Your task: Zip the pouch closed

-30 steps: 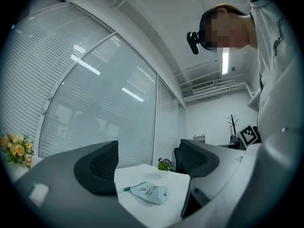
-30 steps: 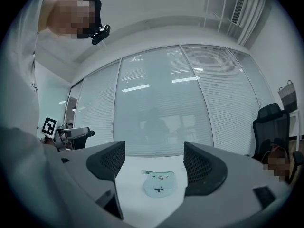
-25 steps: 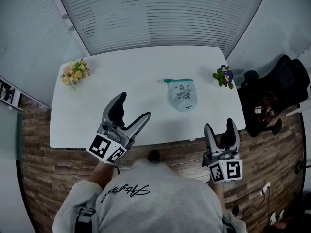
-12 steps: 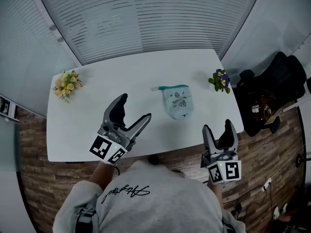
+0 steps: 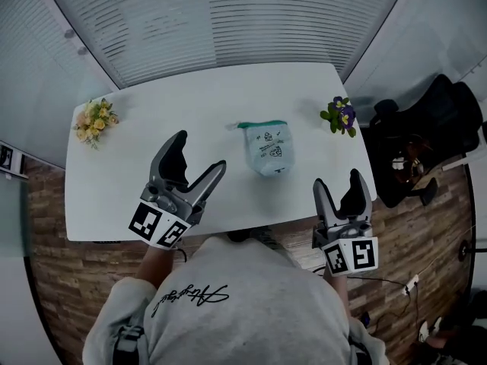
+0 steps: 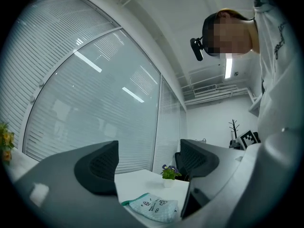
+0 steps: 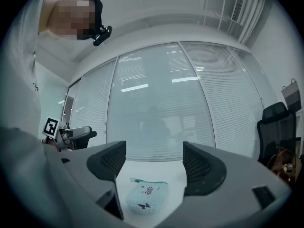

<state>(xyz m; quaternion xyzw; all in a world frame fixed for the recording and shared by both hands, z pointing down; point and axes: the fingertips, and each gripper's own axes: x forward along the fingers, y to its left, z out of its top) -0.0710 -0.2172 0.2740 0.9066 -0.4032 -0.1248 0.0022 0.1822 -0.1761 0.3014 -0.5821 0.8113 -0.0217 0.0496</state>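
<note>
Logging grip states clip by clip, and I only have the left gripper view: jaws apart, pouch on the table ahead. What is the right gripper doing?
Observer: The right gripper has its jaws apart with nothing between them. The pouch lies ahead of it.
Operator: Is either gripper touching the pouch?
Observer: No. In the head view the left gripper and the right gripper are both near the front edge of the table, short of the pouch.
</note>
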